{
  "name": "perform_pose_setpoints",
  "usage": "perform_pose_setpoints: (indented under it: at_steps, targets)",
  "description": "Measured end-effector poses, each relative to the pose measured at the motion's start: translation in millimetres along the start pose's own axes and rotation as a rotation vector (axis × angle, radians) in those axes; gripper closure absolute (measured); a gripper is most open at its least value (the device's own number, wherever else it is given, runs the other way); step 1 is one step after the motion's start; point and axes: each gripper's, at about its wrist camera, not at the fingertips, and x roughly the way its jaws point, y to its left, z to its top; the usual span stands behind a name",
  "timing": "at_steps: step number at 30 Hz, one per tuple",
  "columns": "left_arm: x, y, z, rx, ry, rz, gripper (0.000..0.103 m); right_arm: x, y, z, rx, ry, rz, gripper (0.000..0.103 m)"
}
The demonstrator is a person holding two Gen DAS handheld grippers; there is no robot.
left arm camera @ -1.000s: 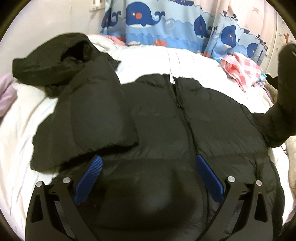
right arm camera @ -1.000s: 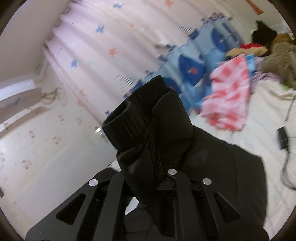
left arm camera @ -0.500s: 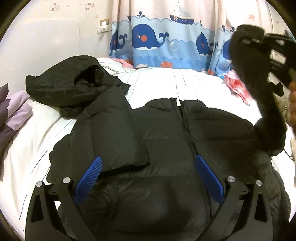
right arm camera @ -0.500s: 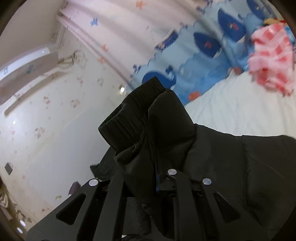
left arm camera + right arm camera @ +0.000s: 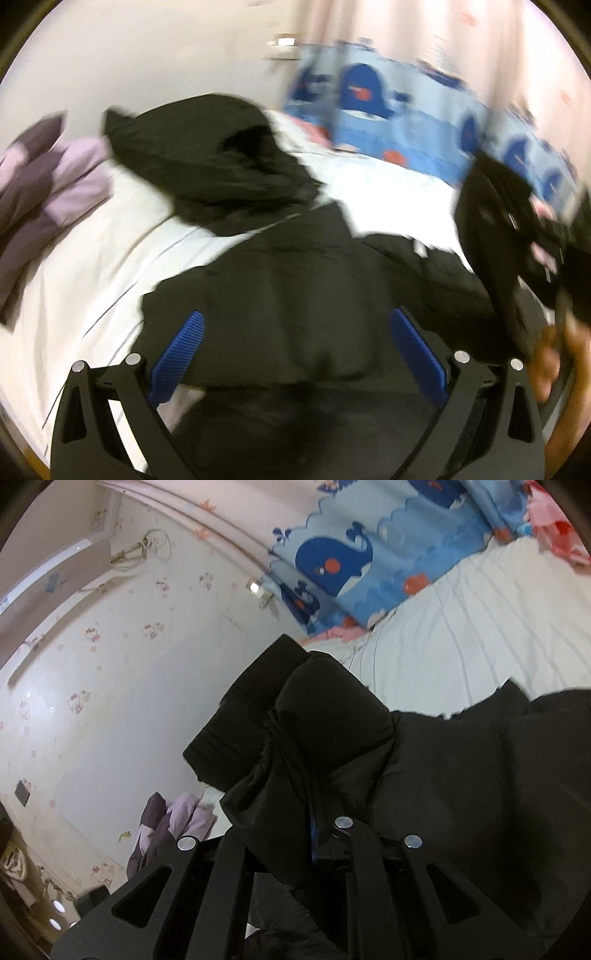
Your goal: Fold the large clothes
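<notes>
Jacket [image 5: 295, 295], black and puffy, lies spread on the white bed [image 5: 110, 266]. Right hand-held gripper [image 5: 314, 827] is clenched on its sleeve cuff [image 5: 288, 716], apparently to fold it inward; left hand-held gripper [image 5: 295, 354] hovers released.

Cream wall [image 5: 122, 701] with small pink prints; whale-print blue curtain [image 5: 354, 557]; white striped bed sheet [image 5: 480, 627].

Our left gripper [image 5: 295, 350] points down at a slant, its blue pads [image 5: 177, 354] spread wide with nothing pressed between them. Our right gripper [image 5: 314, 834] is clamped tight — on the black sleeve [image 5: 295, 723] — and our right hand [image 5: 554, 354] shows, blurred, low at the left view's right edge.
</notes>
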Motion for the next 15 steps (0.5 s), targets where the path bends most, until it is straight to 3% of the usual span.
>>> perform_pose_setpoints:
  at_steps: [5, 11, 15]
  targets:
    - [1, 42, 11, -0.133, -0.018, 0.051, 0.006, 36, -12, -16, 0.026, 0.051, -0.001, 0.096]
    - [5, 47, 15, -0.136, -0.008, 0.044, 0.006, 75, -29, -39, 0.037, 0.128, -0.043, 0.096]
    - [9, 43, 13, -0.112, 0.023, 0.026, 0.006, 111, -62, -61, 0.125, 0.289, -0.084, 0.09]
